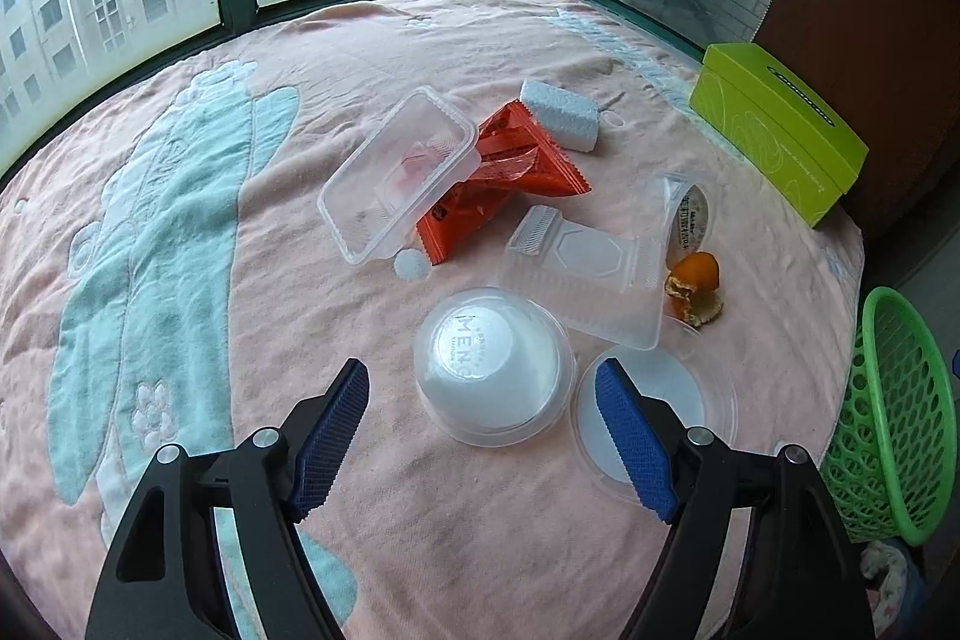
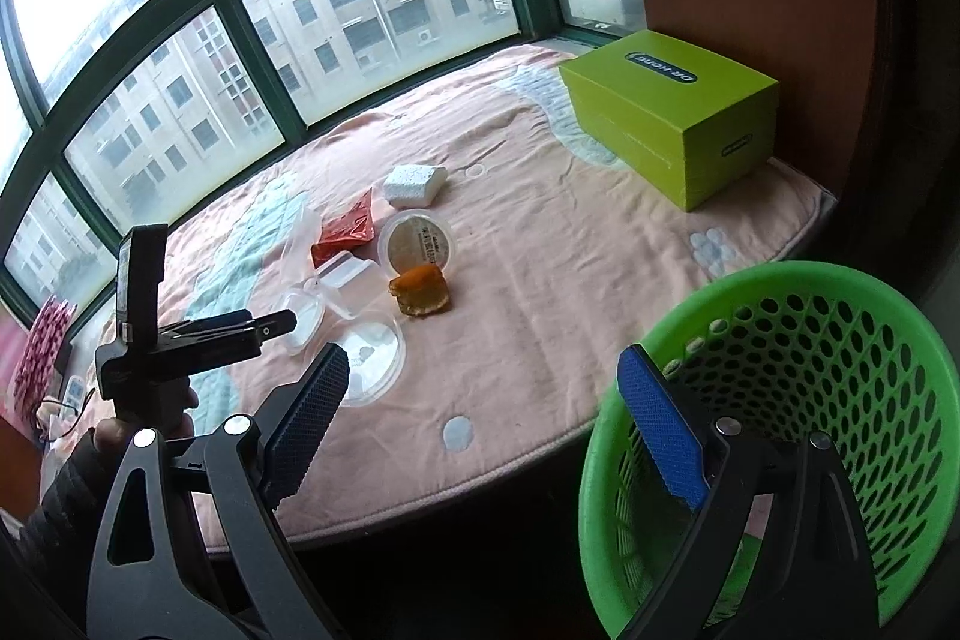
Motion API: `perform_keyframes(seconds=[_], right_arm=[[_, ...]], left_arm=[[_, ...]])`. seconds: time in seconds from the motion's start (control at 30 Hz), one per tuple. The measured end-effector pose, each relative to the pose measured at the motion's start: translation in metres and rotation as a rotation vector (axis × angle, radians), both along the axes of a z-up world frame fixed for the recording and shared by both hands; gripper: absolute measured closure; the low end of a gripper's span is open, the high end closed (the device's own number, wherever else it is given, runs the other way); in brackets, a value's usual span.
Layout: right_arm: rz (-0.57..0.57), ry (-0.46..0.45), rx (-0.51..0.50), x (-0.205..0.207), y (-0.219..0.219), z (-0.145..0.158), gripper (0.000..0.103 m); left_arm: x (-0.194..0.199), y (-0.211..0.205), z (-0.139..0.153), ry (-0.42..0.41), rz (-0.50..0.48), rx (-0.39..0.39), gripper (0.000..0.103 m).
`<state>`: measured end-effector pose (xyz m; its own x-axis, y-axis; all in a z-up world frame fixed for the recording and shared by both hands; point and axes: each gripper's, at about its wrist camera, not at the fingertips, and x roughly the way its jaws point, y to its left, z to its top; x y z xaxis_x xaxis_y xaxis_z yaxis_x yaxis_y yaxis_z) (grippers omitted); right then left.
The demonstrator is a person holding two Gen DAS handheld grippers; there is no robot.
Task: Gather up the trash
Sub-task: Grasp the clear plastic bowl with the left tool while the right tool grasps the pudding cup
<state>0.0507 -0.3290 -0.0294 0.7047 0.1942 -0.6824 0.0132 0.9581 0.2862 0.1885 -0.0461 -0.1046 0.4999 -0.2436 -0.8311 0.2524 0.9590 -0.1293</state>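
Trash lies on a pink blanket: an upturned clear bowl, a round lid, a clear tray, an orange-red wrapper, a white foam block, a clear lidded box, a jelly cup and orange peel. My left gripper stands open just short of the bowl, nothing between its pads. My right gripper is open over the bed's edge, its right finger in front of the green basket's rim. The right wrist view also shows the peel, the cup and the left gripper.
A lime-green box sits at the blanket's far right by a brown wall. Windows with dark green frames run along the far side. The basket stands off the blanket's right edge. A dark-sleeved hand holds the left gripper.
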Motion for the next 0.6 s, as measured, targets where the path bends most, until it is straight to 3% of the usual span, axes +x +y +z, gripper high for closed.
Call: perform_keyframes(seconds=[0.2,0.43,0.6], right_arm=[[0.020,0.020,-0.002,0.013,0.011,-0.007,0.013],[0.044,0.032,0.003,0.027,0.024,-0.013,0.013],[0.058,0.039,-0.001,0.041,0.033,-0.016,0.013]], left_arm=[[0.007,0.001,-0.007,0.018,-0.009,-0.024,0.031],[0.013,0.001,-0.014,0.039,-0.022,-0.052,0.050],[0.012,0.002,-0.013,0.034,-0.019,-0.059,0.050]])
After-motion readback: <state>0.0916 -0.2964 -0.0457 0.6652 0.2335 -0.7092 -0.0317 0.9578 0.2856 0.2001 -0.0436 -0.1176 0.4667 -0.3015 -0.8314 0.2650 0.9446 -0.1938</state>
